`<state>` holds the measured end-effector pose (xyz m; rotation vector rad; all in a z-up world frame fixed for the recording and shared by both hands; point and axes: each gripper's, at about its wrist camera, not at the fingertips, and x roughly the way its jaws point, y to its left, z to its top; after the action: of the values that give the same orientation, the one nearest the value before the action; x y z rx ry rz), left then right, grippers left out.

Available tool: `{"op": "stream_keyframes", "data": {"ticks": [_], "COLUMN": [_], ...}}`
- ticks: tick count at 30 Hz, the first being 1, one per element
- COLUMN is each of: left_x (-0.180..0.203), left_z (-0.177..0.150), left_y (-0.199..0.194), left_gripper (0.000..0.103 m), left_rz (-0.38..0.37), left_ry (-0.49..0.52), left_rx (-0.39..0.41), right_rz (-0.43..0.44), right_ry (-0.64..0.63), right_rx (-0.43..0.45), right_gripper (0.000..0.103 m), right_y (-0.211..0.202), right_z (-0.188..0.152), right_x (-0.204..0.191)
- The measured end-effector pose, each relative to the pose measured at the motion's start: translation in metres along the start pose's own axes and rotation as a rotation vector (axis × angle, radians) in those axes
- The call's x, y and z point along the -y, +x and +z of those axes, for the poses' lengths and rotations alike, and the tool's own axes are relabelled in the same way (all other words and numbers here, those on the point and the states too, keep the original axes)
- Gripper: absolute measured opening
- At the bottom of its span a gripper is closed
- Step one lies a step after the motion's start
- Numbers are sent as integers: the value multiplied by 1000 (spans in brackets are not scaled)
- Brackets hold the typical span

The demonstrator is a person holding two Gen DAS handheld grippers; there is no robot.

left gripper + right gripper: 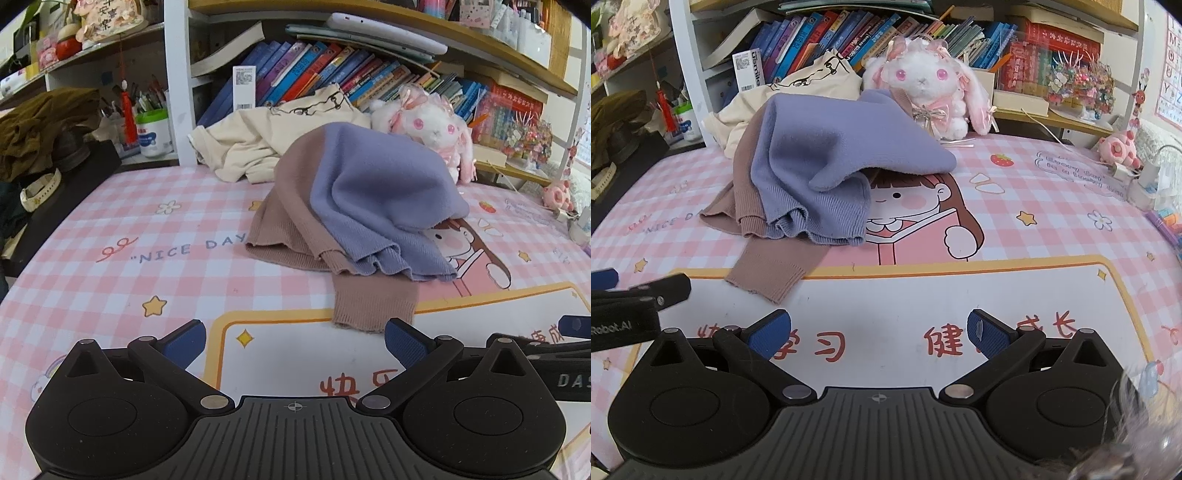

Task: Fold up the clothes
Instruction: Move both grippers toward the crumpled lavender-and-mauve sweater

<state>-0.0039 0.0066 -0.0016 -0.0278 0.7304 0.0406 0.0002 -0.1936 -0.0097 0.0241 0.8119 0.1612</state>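
Both claws are seen spread apart and empty, the left claw [293, 341] and right claw [879, 332] low in frame. The crumpled purple-and-brown sweater [354, 206] is heaped mid-frame on the pink checked surface [110, 229]; its far side is hidden, and a cream garment [255, 144] behind is partly covered, perhaps a shirt.

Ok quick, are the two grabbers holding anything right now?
Left gripper: open, holding nothing.
Right gripper: open, holding nothing.
The sweater lies untouched.
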Motion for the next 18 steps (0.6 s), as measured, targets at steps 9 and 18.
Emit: {"op": "stream_keyframes", "data": {"ticks": [9, 18], "left_x": [-4, 1], "left_z": [1, 2], "left_y": [-5, -7], "left_gripper": [103, 103], "left_rz": [-14, -68], "left_ry": [-23, -16], "left_rx": [25, 42], "right_rz": [72, 102], "right_ry": [-43, -33], "right_rx": [11, 11], "right_gripper": [103, 103], "right_y": [-4, -8], "right_z": [3, 1], "right_x": [-9, -4]}}
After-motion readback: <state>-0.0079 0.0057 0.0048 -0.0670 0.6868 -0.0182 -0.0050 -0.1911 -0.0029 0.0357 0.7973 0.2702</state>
